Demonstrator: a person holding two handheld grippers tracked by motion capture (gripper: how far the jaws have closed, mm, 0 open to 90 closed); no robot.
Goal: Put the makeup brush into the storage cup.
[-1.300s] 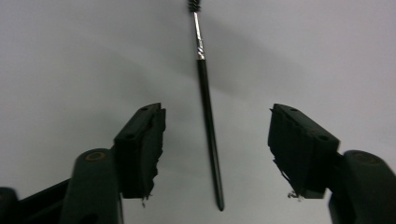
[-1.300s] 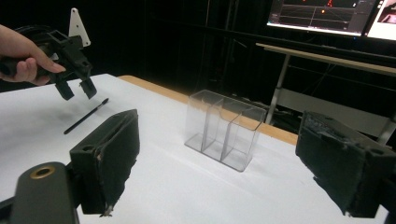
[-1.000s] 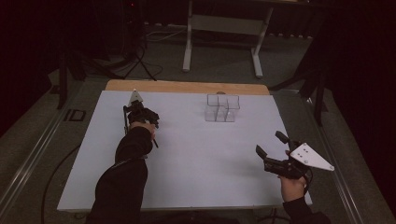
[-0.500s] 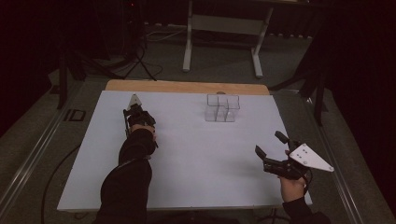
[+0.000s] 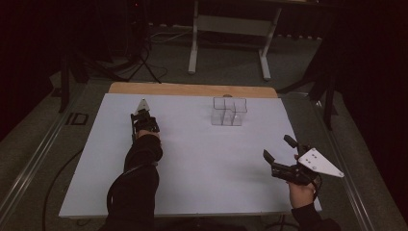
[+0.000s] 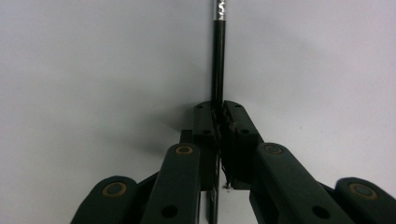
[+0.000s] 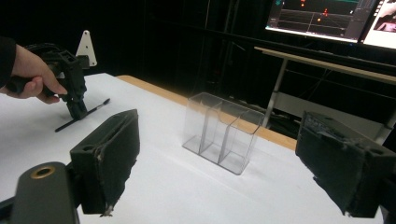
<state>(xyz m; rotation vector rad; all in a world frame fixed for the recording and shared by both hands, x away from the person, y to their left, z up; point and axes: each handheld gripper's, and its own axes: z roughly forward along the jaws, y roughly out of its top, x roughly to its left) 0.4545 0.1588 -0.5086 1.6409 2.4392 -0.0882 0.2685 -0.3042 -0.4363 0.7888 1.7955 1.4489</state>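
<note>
A thin black brush (image 6: 219,60) lies flat on the white bench (image 5: 192,159) toward its far left corner, clamped in the left claw (image 6: 218,122). A clear three-compartment holder (image 5: 229,111) stands upright near the far edge. The right claw (image 5: 279,153) hovers with jaws apart at the near right corner.

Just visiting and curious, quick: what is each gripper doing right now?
Left gripper: shut on a thin black brush lying on the table.
Right gripper: open, holding nothing.
</note>
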